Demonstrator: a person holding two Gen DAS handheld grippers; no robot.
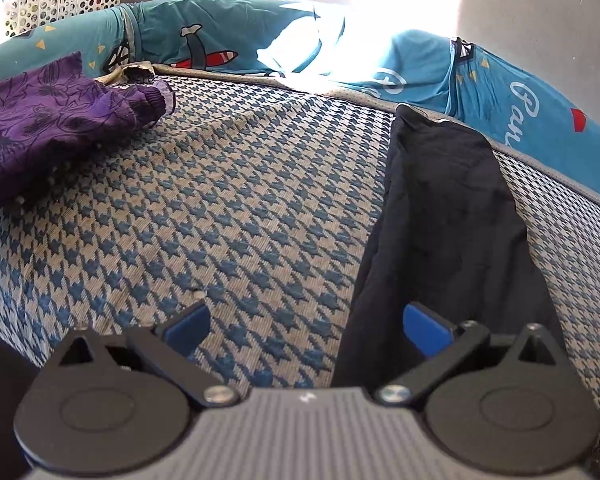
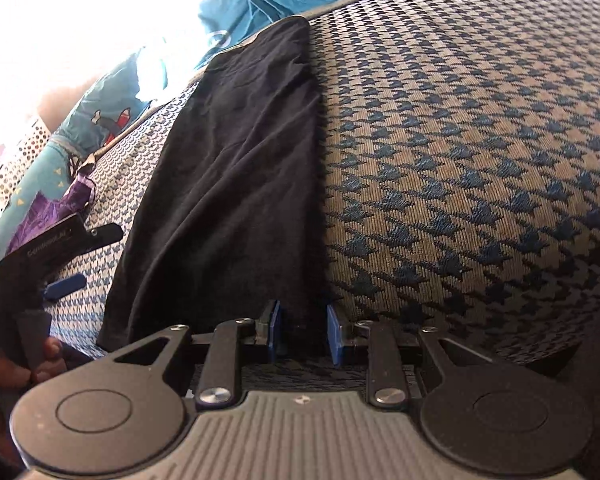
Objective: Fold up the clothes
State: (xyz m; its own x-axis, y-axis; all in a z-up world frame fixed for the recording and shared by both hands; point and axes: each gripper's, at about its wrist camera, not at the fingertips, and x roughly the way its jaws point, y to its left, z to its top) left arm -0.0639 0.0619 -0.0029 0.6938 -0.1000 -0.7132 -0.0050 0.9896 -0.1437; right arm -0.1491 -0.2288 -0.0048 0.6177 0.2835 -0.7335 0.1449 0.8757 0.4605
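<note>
Lengthwise on a houndstooth mattress (image 1: 220,208) lies a folded black garment (image 1: 440,216). Left tongs (image 1: 306,326) gape wide, 1 blue finger over the garment's near edge, gripping nothing. Right tongs (image 2: 303,334) stand narrow, pinching the garment's near end between blue pads. Purple clothing (image 1: 48,128) sits well apart.

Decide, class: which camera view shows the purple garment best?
The left wrist view: the purple garment lies large and sharp on the houndstooth cushion, its floral print and cuff clear. The right wrist view shows only a small purple scrap behind the left tongs.
</note>
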